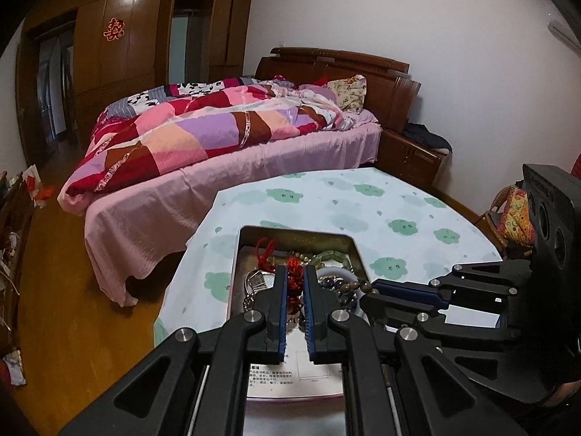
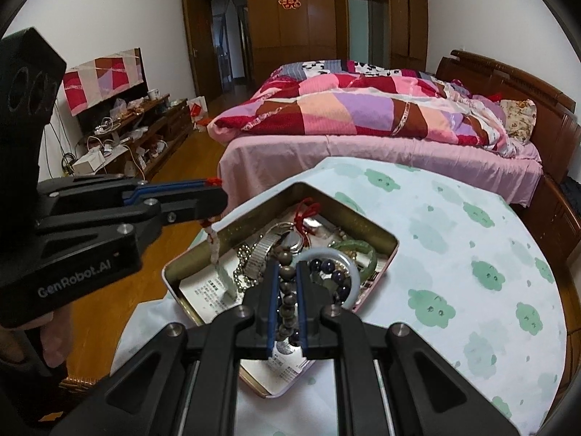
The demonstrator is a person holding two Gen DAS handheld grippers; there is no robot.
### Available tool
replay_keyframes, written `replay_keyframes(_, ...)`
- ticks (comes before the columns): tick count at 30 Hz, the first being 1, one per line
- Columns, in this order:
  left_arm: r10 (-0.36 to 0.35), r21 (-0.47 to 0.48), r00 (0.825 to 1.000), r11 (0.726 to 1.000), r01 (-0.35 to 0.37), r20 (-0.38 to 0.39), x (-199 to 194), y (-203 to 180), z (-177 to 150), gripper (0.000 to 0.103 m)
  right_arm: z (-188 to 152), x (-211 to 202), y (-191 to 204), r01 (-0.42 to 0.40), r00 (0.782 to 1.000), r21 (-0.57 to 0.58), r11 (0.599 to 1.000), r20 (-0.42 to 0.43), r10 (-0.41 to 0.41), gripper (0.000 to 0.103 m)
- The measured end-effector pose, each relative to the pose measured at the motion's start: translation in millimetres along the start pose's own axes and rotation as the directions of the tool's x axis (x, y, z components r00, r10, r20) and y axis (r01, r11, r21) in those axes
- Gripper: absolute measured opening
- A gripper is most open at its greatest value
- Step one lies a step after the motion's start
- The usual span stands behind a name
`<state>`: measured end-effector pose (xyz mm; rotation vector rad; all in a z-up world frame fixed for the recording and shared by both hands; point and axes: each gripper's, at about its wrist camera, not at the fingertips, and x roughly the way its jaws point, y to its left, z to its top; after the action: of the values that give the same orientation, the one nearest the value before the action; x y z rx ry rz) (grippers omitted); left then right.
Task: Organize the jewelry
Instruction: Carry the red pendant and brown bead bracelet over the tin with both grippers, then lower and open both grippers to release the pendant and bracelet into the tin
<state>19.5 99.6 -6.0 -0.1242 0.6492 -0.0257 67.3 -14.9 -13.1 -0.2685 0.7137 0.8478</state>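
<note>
Open tin (image 2: 377, 234) on desk (image 2: 472, 290), near bed-side edge, full of tangled jewelry.

Left hand-held gripper (image 1: 295, 278) pinching red cord (image 1: 295, 272); pendant string (image 2: 214, 243) hangs near vertical over tin's left rim.

Right hand-held gripper (image 2: 287, 272) pinching brown bead strand (image 2: 285, 287), strand running along finger axis, low over tin's near corner.

Judgement: both loads part best straight up.
</note>
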Motion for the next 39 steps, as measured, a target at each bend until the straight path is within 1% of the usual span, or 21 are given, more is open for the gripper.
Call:
replay_keyframes(7,0.013,0.014,0.998,1.000,-0.012,-0.055,21.1,-3.7,-13.4,0.007,-5.3,8.5,-0.3,0.003,1.000,0.007,1.000,-0.024,-0.003,0.012)
replay_keyframes(14,0.021,0.019,0.996,1.000,-0.020,-0.085,32.9,-3.4,-21.1,0.007,-10.6,18.1,-4.9,0.011,0.999,0.024,1.000,-0.049,-0.010,0.012)
replay_keyframes(23,0.028,0.015,0.994,1.000,-0.027,-0.103,39.4,-1.1,-25.5,0.007,-15.4,26.9,-8.3,0.018,0.997,0.032,0.999,-0.075,-0.016,0.012)
replay_keyframes(39,0.031,0.010,0.993,1.000,-0.030,-0.111,43.3,1.1,-27.4,0.007,-20.3,32.6,-10.9,0.025,0.996,0.038,0.999,-0.088,-0.021,0.012)
